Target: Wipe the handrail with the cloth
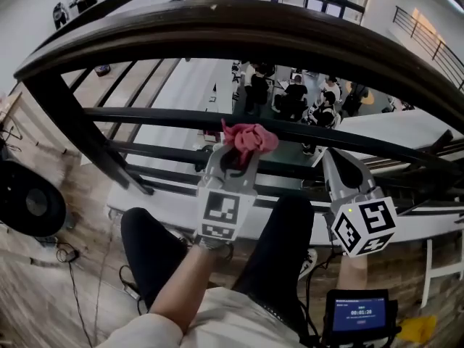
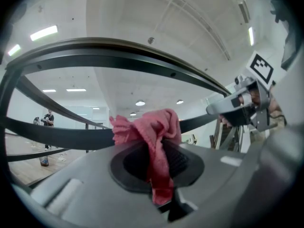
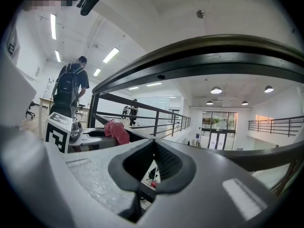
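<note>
Left gripper (image 1: pixel 233 156), nearest, has its fingers clamped on the bunched pink cloth (image 1: pixel 250 138), raised against a lower bar (image 1: pixel 159 116) beneath the dark handrail (image 1: pixel 239 27), apparently ready to wipe, while the right gripper (image 1: pixel 335 162) waits alongside, fingers pressed together and empty.

Cloth (image 1: pixel 249 138): pink, crumpled, pinched in left gripper (image 1: pixel 235 156), with a bunch sticking up past the jaw tips, level with lower bar (image 1: pixel 145 116). Handrail (image 1: pixel 239 27): dark, wide, curved, above and apart from the cloth.
</note>
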Action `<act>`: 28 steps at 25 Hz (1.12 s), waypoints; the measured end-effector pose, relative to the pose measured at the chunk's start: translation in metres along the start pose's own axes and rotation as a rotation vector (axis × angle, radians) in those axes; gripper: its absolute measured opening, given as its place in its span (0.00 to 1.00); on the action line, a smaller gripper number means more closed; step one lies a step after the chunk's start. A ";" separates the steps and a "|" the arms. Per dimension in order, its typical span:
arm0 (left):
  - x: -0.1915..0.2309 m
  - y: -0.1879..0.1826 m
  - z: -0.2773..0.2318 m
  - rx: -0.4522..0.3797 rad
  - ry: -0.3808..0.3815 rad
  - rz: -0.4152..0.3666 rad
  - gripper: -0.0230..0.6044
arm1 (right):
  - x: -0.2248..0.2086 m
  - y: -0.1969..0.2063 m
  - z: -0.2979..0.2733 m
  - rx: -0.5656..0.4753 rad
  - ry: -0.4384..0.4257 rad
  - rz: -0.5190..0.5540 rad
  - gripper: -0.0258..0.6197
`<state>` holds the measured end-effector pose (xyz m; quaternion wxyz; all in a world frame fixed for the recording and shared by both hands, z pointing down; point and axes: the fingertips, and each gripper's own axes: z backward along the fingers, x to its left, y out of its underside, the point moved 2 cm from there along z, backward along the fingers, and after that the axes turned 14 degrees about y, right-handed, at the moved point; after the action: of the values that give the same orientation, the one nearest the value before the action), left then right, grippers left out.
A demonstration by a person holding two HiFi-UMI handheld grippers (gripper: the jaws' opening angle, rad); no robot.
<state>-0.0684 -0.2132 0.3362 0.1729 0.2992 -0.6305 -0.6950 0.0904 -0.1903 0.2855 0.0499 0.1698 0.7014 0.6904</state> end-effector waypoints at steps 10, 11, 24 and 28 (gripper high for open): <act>0.054 0.006 0.041 0.008 -0.041 0.012 0.15 | 0.048 -0.012 -0.013 -0.012 -0.027 0.014 0.04; 0.061 0.005 0.047 0.007 -0.049 0.009 0.15 | 0.052 -0.014 -0.014 -0.013 -0.028 0.018 0.04; 0.136 0.010 0.108 0.002 -0.142 -0.004 0.15 | 0.102 -0.016 -0.036 0.004 -0.044 0.046 0.04; 0.158 0.010 0.128 0.001 -0.182 0.013 0.15 | 0.123 -0.011 -0.041 0.023 -0.075 0.060 0.04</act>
<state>-0.2712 -0.2131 0.3180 0.1190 0.2308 -0.6457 -0.7181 -0.0391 -0.1912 0.2963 0.0535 0.2170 0.7014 0.6768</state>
